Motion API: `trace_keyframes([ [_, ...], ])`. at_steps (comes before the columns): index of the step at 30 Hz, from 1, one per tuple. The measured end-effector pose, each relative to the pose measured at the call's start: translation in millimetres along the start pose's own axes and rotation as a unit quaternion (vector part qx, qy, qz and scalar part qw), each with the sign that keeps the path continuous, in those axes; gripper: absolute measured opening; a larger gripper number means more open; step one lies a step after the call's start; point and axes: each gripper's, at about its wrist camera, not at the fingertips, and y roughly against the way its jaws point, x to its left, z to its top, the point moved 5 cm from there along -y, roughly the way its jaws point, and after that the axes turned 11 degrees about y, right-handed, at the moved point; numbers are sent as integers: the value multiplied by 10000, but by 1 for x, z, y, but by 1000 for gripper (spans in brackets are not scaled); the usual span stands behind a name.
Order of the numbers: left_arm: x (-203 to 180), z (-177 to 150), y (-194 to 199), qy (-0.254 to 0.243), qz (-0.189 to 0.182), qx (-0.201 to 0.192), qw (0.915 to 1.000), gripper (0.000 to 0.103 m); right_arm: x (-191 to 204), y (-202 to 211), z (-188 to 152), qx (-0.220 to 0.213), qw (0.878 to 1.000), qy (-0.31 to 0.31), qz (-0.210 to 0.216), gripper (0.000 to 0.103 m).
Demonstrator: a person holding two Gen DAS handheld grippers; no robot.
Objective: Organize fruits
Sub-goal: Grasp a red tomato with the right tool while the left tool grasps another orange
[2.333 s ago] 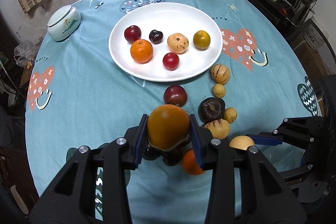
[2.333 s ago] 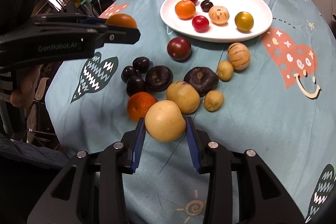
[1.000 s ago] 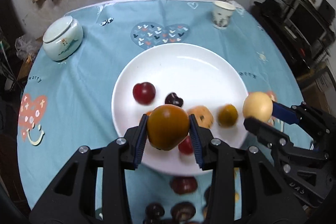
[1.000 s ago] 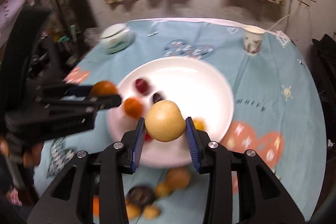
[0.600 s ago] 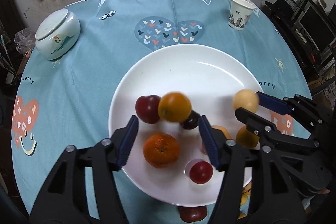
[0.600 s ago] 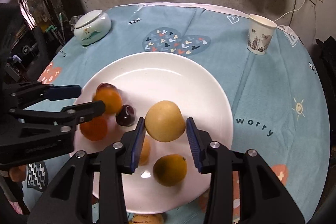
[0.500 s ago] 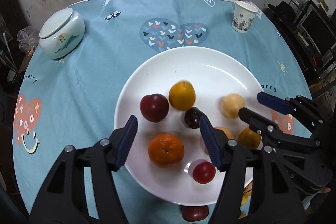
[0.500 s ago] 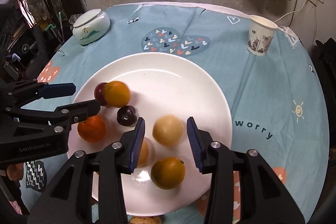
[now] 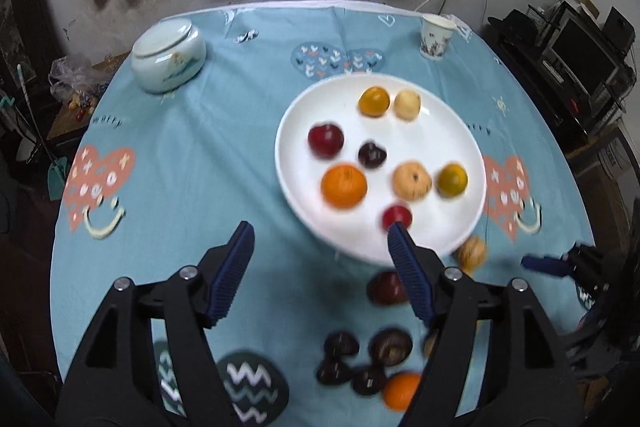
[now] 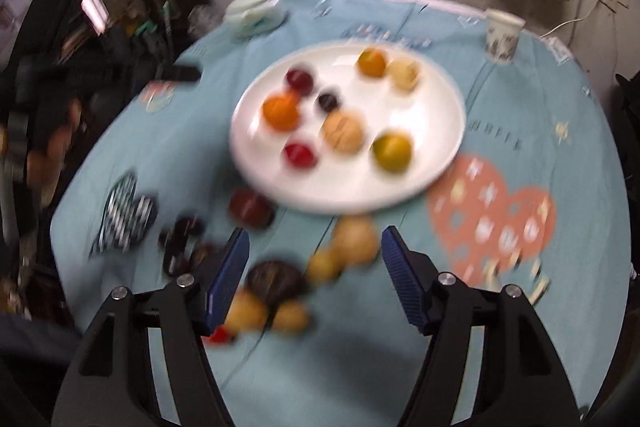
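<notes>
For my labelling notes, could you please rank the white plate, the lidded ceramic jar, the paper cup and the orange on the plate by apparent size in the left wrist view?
1. white plate
2. lidded ceramic jar
3. orange
4. paper cup

The orange and cup look close, and the cup sits farther away, so their order is unsure.

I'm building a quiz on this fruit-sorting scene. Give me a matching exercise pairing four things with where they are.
Things:
1. pale yellow fruit
2. paper cup
3. lidded ceramic jar
4. dark purple fruits

Places:
A. far left of the table
B. on the cloth, near side of the plate
C. on the white plate, far side
D. far right of the table

Pairs: 1-C, 2-D, 3-A, 4-B
</notes>
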Motion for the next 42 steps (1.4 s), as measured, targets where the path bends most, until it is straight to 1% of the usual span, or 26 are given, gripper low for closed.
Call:
trace_keyframes([
  [2,8,-21,5,-48,61,101,9999,72,27,-2,-28,196,9996,157,157,69],
  [3,12,-32,6,-44,80,186,9998,72,37,-3,-36,263,9993,162,219,68],
  [7,27,-68,8,52,74,486,9988,72,63,-16,-53,456,9971,-125,598,67],
  [9,32,-80,9,50,100,552,9984,72,73,-25,-59,602,9959,-119,671,65],
  [11,37,-88,12,96,108,603,9981,73,79,-34,-63,750,9947,-54,696,56],
  [12,40,-92,14,126,133,608,9980,73,80,-37,-64,793,9943,-64,716,54],
  [13,43,-94,16,153,151,606,9979,74,80,-40,-65,819,9940,-99,721,48],
  [14,46,-96,18,177,160,606,9979,74,78,-43,-66,856,9936,-137,720,45],
  [19,52,-103,25,218,187,620,9977,75,75,-49,-61,774,9941,-131,749,44],
  [21,48,-108,26,149,143,687,9974,75,77,-54,-57,744,9940,-117,794,44],
  [22,44,-112,25,98,96,738,9972,75,78,-55,-55,724,9942,-79,790,41],
  [23,39,-115,25,40,44,783,9969,75,79,-56,-54,695,9945,-8,789,30],
  [27,9,-134,19,-340,-249,1008,9940,75,80,-51,-55,640,9939,124,892,29],
  [29,-5,-141,15,-417,-396,1152,9917,75,77,-43,-60,597,9941,6,900,29],
  [32,-25,-149,1,-477,-492,1373,9882,75,67,-30,-69,548,9948,-177,844,29],
  [34,-33,-153,-11,-413,-478,1544,9860,75,62,-24,-75,529,9952,-275,778,29],
  [36,-37,-153,-23,-277,-380,1626,9856,74,61,-19,-82,518,9952,-350,749,29],
  [38,-38,-153,-32,-93,-333,1685,9851,67,62,-15,-87,493,9951,-395,759,29],
  [39,-37,-152,-38,37,-265,1714,9848,66,63,-13,-88,482,9951,-394,773,29],
  [41,-37,-149,-40,111,-85,1555,9877,66,64,-8,-92,477,9948,-362,819,29],
  [42,-38,-148,-41,112,-41,1558,9877,66,66,-7,-95,477,9949,-333,820,29],
])
